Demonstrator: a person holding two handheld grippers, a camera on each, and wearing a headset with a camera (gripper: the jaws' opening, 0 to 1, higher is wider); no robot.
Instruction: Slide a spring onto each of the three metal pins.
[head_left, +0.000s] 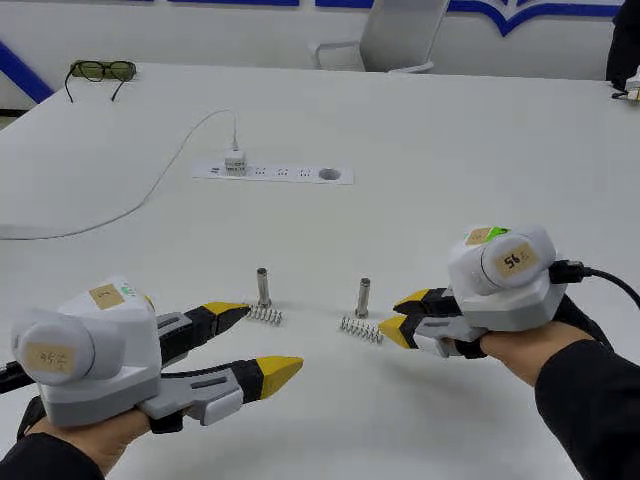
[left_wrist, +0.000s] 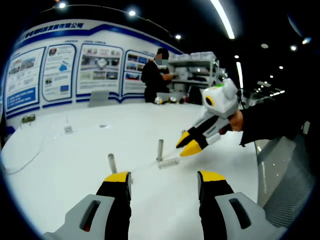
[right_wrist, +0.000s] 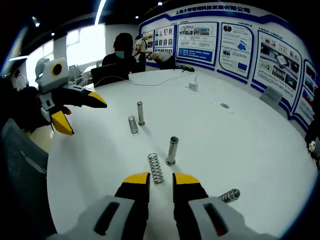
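Two metal pins stand upright on the white table, the left pin (head_left: 263, 286) and the right pin (head_left: 363, 297). A spring (head_left: 265, 315) lies at the left pin's foot and another spring (head_left: 361, 329) lies beside the right pin. My left gripper (head_left: 255, 340) is open, its yellow tips near the left spring and holding nothing. My right gripper (head_left: 400, 314) is open with a narrow gap, just right of the right spring. In the right gripper view, my right gripper (right_wrist: 161, 179) points at that spring (right_wrist: 156, 167) and pin (right_wrist: 172, 150). A third coiled piece (right_wrist: 229, 195) lies by its right jaw.
A power strip (head_left: 272, 172) with a white charger (head_left: 235, 162) and its cable lies farther back on the table. Glasses (head_left: 100, 70) rest at the far left corner. A chair (head_left: 400, 35) stands behind the table. People stand in the background (left_wrist: 157, 75).
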